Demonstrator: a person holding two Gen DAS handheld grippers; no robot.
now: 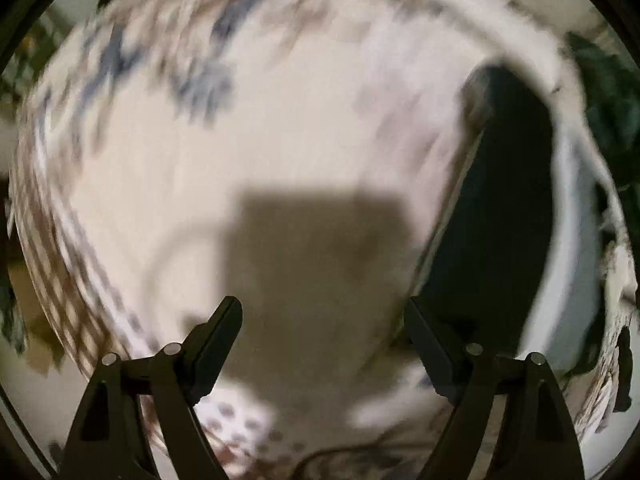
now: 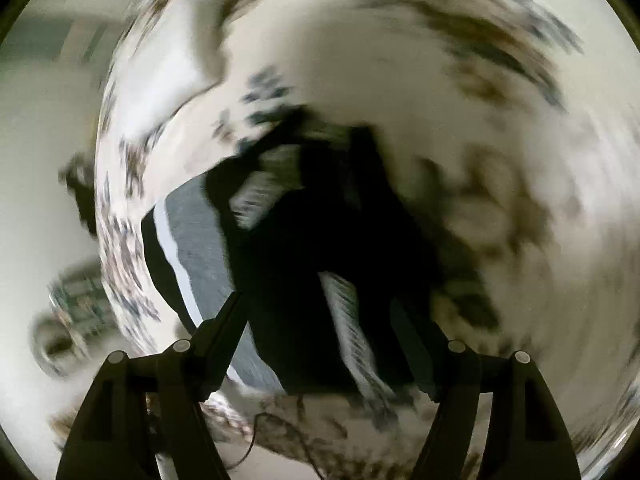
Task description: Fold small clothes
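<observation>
Both views are heavily blurred by motion. In the left wrist view my left gripper [image 1: 324,320] is open and empty above a cream patterned cloth surface [image 1: 240,140]; a dark garment [image 1: 496,208] with a pale band lies to its right. In the right wrist view my right gripper [image 2: 340,312] is open, its fingers either side of a dark garment [image 2: 304,280] with grey and white striped parts [image 2: 192,248], lying on the same patterned cloth [image 2: 440,80]. I cannot tell whether the fingers touch it.
The patterned cloth has a striped border [image 1: 60,272] at the left. Beyond its edge are pale floor or wall [image 2: 40,140] and blurred objects [image 2: 76,300]. A thin dark cord [image 2: 272,424] lies near the bottom.
</observation>
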